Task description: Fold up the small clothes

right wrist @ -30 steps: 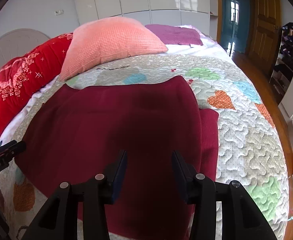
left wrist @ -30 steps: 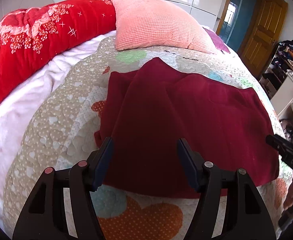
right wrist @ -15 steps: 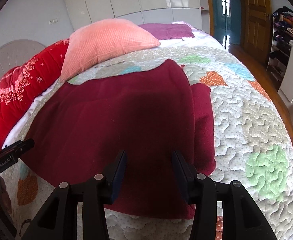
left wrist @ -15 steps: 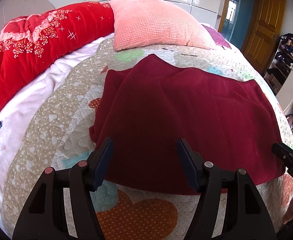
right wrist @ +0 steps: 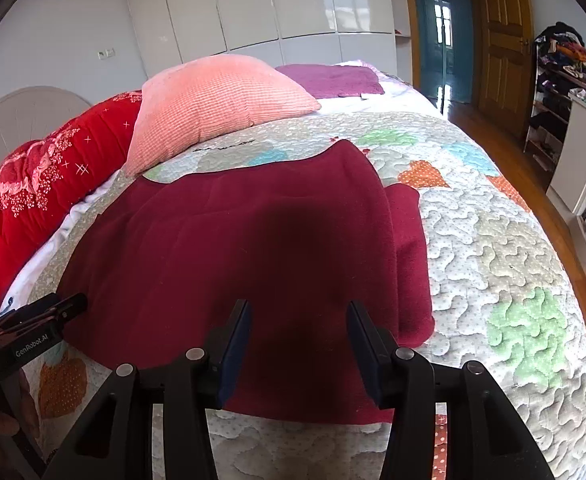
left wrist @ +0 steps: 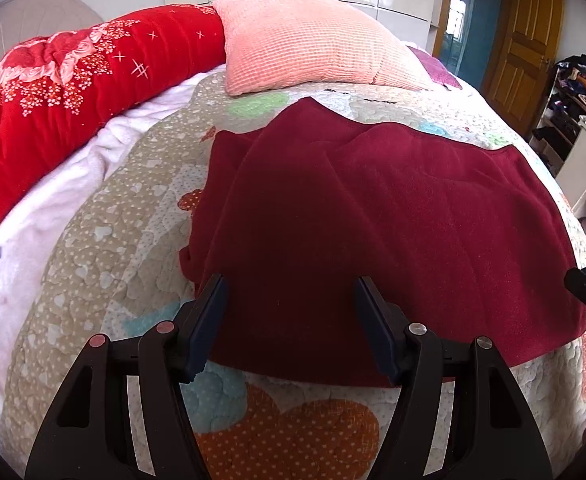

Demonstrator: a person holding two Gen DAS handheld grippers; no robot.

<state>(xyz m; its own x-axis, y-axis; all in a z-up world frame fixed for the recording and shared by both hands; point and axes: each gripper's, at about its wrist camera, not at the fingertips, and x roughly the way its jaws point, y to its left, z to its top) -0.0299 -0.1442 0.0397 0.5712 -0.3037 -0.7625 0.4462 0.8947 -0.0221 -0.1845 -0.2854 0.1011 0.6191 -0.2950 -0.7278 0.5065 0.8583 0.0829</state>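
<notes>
We've got two tools, both spread with nothing between the fingers. Left tool (left wrist: 289,324) hovers over the near-left edge of the dark red fleece garment (left wrist: 373,220); its gap matches a second ago. Right tool (right wrist: 299,340) hovers over the near-right part of the same garment (right wrist: 253,260), fingers barely wider than a second ago. Each tool's tip shows at the edge of the other's view.

The garment lies flat on the heart-patterned patchwork quilt (right wrist: 493,260) covering the bed, one layer folded over with a narrower strip showing along its right side.

Versus a second ago: both views sit a bit further back, so more of the near hem and quilt shows below the fingers. Garment itself has not shifted.

Count: one garment, one pink ribbed pillow (left wrist: 313,40), one red floral duvet (left wrist: 53,100) rolled along the left, one purple cloth (right wrist: 329,80) behind the pillow.
</notes>
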